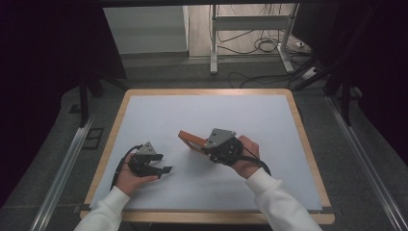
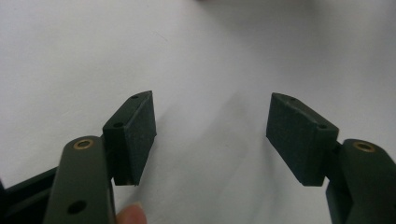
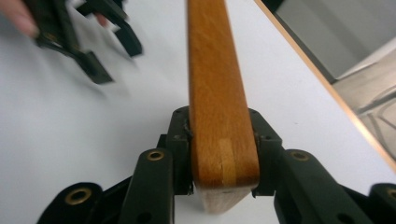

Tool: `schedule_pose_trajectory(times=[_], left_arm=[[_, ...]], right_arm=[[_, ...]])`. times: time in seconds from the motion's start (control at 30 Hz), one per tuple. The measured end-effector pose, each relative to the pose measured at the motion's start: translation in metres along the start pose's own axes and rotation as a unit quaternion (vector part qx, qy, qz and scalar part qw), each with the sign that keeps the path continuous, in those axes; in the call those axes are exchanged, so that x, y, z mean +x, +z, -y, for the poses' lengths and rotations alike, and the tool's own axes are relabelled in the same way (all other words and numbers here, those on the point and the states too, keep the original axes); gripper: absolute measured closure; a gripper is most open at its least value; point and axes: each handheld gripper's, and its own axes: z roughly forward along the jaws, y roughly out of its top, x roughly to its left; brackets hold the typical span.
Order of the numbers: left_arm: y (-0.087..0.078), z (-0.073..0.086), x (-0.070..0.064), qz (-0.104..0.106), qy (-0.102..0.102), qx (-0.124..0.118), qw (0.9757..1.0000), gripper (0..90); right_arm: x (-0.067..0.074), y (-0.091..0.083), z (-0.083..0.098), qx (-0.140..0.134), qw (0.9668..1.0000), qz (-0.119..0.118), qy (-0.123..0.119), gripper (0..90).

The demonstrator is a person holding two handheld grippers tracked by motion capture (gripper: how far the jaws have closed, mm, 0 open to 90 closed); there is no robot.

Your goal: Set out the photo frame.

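block (image 3: pixel 219 93): wood, smooth satin | table (image 1: pixel 202 110): matt white, wooden rim

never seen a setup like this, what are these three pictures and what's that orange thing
A person in white sleeves sits at a white table and holds a hand-operated grasping tool in each hand; there is no robot arm. The high view looks down from above. The other two come from small cameras riding on each tool, looking along its black jaws. The right tool is clamped on the end of a flat brown wooden piece, lifted at a slant in the high view. The left tool is open, with nothing but tabletop between its jaws.
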Motion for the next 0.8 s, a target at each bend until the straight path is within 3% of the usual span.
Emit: schedule_pose_trajectory(times=[0.1, 0.23, 0.53, 0.63, 0.8], left_arm=[[0.001, 0.000, -0.001, 0.000, -0.001, -0.002, 1.0000, 32.3], [0.002, -0.001, -0.002, -0.001, -0.001, 0.001, 1.0000, 32.3], [0.001, 0.000, -0.001, 0.000, -0.004, 0.000, 1.0000, 32.1], [0.001, 0.000, 0.000, 0.000, -0.001, 0.001, 1.0000, 32.0], [0.000, -0.001, -0.001, -0.001, 0.000, -0.001, 1.0000, 32.0]], right_arm=[[0.004, -0.011, 0.004, -0.007, 0.9998, -0.019, 0.008, 68.6], [0.006, -0.018, 0.011, -0.007, 0.9998, -0.020, 0.001, 68.4], [-0.013, -0.012, 0.009, -0.003, 0.9996, 0.017, 0.023, 65.5], [-0.023, -0.010, 0.011, -0.004, 0.9988, 0.020, 0.045, 63.4], [-0.032, -0.005, 0.013, 0.001, 0.9981, 0.031, 0.054, 59.2]])
